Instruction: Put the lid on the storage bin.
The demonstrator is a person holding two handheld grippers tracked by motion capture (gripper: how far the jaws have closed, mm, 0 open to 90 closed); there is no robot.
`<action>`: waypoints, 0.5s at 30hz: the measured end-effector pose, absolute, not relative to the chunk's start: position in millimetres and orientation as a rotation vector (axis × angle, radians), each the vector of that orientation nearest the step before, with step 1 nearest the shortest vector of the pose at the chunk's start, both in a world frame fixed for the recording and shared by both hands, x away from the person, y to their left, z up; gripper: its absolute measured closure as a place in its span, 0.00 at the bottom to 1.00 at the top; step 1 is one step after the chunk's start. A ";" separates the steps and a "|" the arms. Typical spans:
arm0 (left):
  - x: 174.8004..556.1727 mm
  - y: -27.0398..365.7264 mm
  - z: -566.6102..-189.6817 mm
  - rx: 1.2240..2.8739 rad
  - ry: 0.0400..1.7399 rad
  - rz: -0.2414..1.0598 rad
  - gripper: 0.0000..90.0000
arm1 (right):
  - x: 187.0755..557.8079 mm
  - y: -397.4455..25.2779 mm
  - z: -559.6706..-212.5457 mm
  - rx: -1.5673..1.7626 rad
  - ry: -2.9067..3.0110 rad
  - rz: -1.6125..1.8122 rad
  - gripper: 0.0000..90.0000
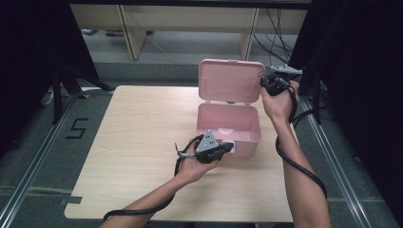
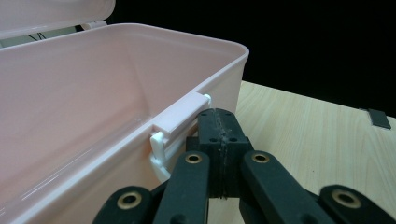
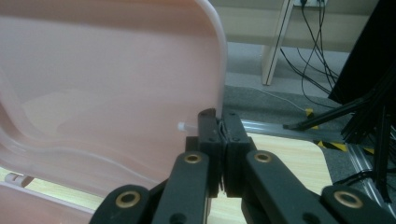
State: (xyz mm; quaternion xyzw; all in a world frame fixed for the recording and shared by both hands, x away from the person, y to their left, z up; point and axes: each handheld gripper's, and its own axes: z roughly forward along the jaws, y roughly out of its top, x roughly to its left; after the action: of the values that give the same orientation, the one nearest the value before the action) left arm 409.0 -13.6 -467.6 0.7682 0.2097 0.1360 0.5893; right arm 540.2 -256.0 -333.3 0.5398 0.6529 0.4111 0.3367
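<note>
A pink plastic box (image 1: pixel 248 142) stands open on the right half of the wooden table (image 1: pixel 138 142), its lid (image 1: pixel 230 80) raised upright behind it. My left gripper (image 1: pixel 230 147) is at the box's front wall. In the left gripper view it (image 2: pixel 219 122) is shut with nothing between the jaws, just right of the pale latch (image 2: pixel 180 116) on the box rim (image 2: pixel 70 93). My right gripper (image 1: pixel 264 83) is at the lid's right edge. In the right gripper view it (image 3: pixel 219 122) is shut on the thin edge of the lid (image 3: pixel 107 79).
The box's inside looks empty. Beyond the table are a grey floor, light wooden furniture legs (image 1: pixel 133 38) and dark cables (image 3: pixel 317 51). Black curtains hang on both sides. A metal rail (image 1: pixel 332 156) runs along the table's right.
</note>
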 end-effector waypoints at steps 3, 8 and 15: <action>409.0 -13.6 -467.6 1.789 0.488 0.316 1.00 | 537.4 -254.2 -333.9 1.418 1.689 1.083 1.00; 408.9 -13.6 -467.8 1.787 0.489 0.316 1.00 | 534.9 -254.4 -334.8 1.405 1.684 1.086 1.00; 409.0 -13.6 -467.8 1.787 0.489 0.316 1.00 | 530.1 -254.0 -337.0 1.386 1.667 1.091 1.00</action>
State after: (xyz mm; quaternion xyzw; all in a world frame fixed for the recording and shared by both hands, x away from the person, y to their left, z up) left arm 409.0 -13.6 -467.8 0.7678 0.2101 0.1357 0.5899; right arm 530.1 -254.0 -337.0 0.5350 0.6435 0.4212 0.3497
